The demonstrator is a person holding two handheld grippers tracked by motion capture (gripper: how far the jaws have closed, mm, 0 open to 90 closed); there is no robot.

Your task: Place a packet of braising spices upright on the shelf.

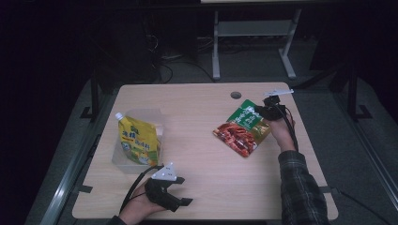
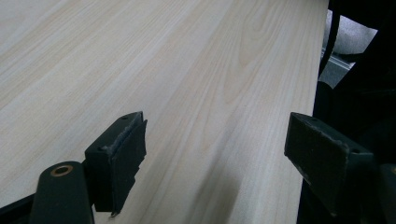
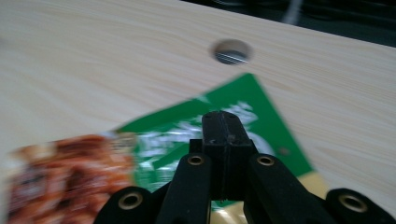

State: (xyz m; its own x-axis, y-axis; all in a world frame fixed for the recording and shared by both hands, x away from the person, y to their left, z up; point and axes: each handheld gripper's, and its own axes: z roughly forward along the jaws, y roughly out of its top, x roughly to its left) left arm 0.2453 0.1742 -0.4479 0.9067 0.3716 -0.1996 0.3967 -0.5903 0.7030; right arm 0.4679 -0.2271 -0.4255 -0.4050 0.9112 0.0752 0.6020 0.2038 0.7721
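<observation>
While we look from the high view, we see the wooden table (image 1: 206, 154) as the biggest thing, pale and with a small round hole (image 1: 236, 95) near its far edge. On its left part stands a clear plastic box (image 1: 123, 161), and a yellow spout pouch (image 1: 137, 142) leans inside it. On the right part lies the green and red food packet (image 1: 242, 128), flat on the wood. Our right gripper (image 3: 222, 122) has its jaws pressed together on the green end of this packet. Our left gripper (image 2: 215, 140) rests low at the near edge, jaws wide apart, with bare wood between them, well apart from the packet.
</observation>
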